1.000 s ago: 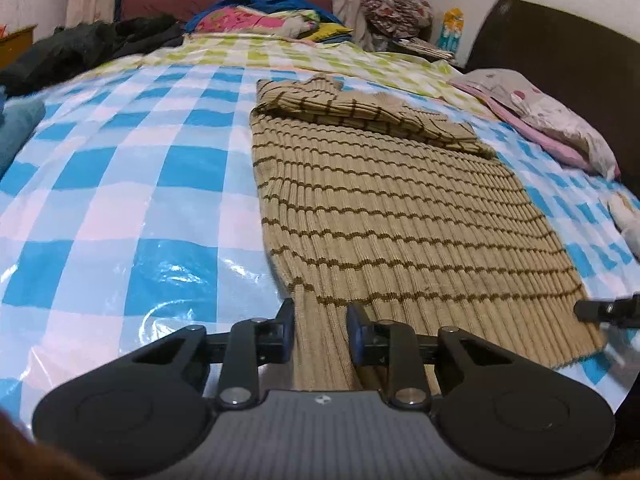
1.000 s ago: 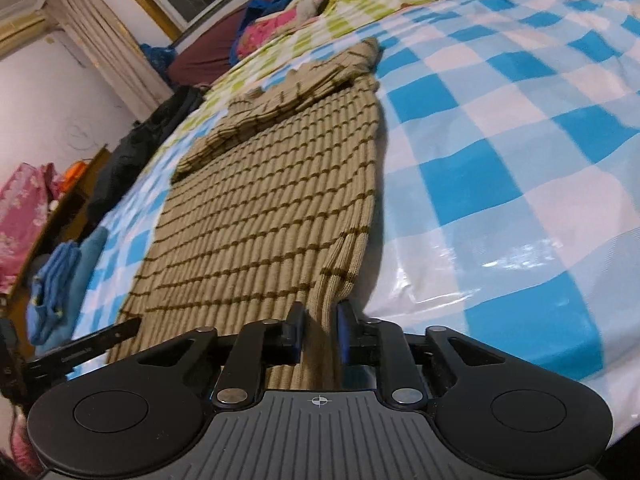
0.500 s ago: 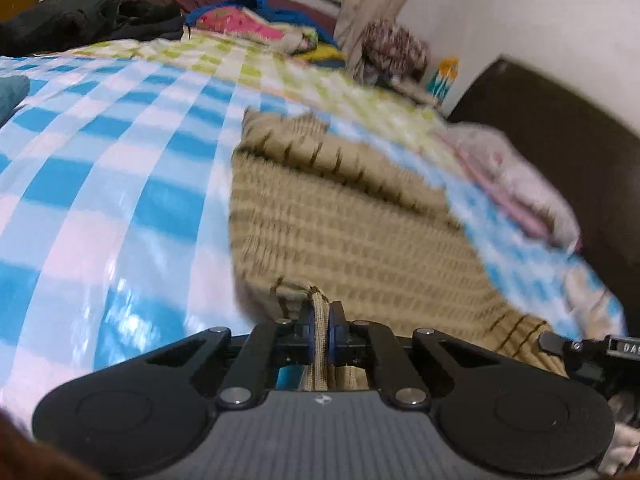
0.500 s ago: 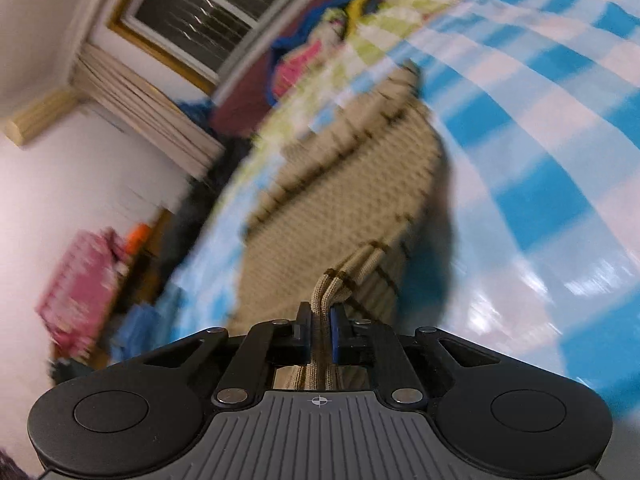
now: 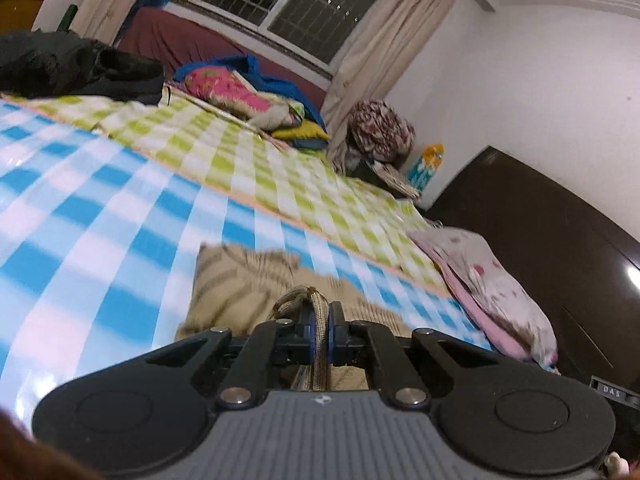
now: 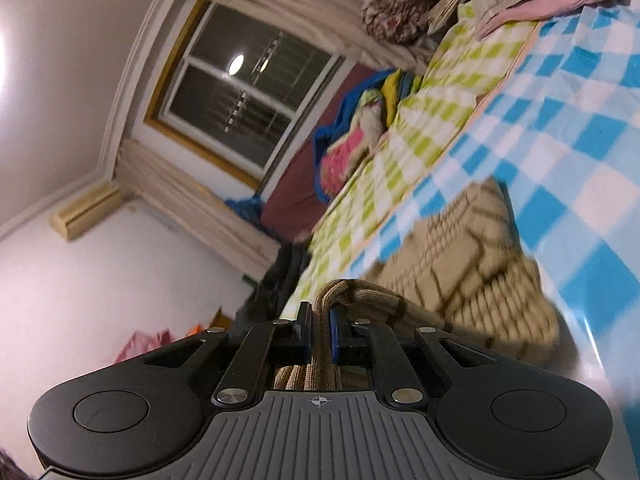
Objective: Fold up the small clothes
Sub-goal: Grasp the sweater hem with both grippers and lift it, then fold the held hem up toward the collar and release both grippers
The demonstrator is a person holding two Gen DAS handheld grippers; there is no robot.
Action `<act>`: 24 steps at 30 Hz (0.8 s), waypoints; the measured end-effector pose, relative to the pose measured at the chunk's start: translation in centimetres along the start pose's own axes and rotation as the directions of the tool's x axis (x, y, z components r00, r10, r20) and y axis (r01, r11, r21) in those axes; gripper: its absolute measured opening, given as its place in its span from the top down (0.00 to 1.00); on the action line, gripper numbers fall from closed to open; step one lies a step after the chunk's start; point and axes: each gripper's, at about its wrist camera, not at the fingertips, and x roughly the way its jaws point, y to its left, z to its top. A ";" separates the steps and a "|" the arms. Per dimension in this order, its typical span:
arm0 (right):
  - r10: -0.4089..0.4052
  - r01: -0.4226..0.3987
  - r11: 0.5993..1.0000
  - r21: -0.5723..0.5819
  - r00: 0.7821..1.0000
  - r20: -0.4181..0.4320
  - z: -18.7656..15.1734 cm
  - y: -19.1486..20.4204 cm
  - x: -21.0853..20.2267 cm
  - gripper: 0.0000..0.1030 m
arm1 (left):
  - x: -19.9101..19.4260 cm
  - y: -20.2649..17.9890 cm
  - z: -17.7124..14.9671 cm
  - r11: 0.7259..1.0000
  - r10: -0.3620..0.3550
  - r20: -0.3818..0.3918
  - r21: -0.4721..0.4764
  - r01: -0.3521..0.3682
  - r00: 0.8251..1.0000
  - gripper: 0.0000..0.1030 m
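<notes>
My left gripper (image 5: 319, 330) and right gripper (image 6: 319, 326) each pinch a bunched sweater (image 5: 240, 280) hem above the checked sheet (image 5: 100, 220).

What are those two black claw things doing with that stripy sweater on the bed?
A person is folding it. The left claw and the right claw are each shut on a bunched edge of the tan striped sweater. That edge is lifted up, while the rest of the sweater lies on the blue checked sheet. The fold is only begun; the held edge has not been laid down yet.
</notes>
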 end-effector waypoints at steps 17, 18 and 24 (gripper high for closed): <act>-0.252 0.249 0.967 0.055 0.966 0.054 5.9 -7.2 12.3 0.91 | 13.9 4.0 3.0 0.980 0.200 -0.052 0.012 -0.199 0.978 0.88; -0.264 0.262 0.964 0.050 0.963 0.052 5.9 -7.4 12.5 0.89 | 14.1 4.1 3.0 0.977 0.212 -0.052 0.012 -0.212 0.976 0.88; -0.291 0.288 0.956 0.052 0.955 0.050 6.5 -7.9 13.1 0.85 | 14.8 3.5 2.7 0.963 0.264 -0.059 0.066 -0.260 0.963 0.74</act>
